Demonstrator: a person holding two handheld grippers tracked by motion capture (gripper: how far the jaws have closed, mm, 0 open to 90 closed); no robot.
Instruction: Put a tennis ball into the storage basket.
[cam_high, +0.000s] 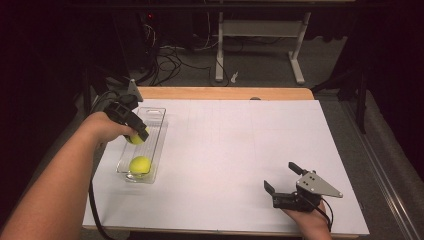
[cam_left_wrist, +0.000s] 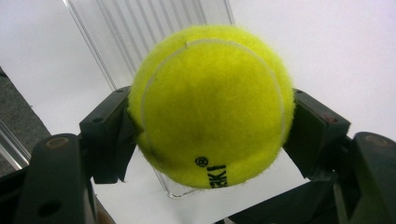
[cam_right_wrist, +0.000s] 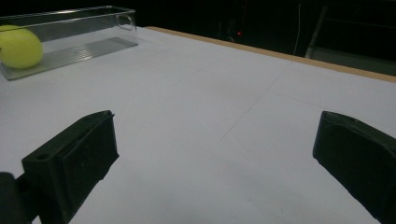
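Right now my left claw (cam_high: 136, 131) is clamped on a tennis ball (cam_left_wrist: 210, 105), both pads pressed into the felt at its sides, and I hold it just over the clear tray (cam_high: 159, 117) at the left of the white table (cam_high: 240, 150).

Risks, as I judge them: the ball is round and fuzzy, gripped only at two spots, so a tilt or a jolt could let it squirm out. If I let go too high it may bounce off the ribbed floor and hop the low wall. It could also knock the ball lying in the tray (cam_high: 140, 165) and set it rolling, or my jaws could catch the rim and shove the light tray.

My right claw (cam_high: 282, 180) rests at the near right of the table, jaws wide apart, nothing in them.

Count: two tennis balls, one tray, two claws.
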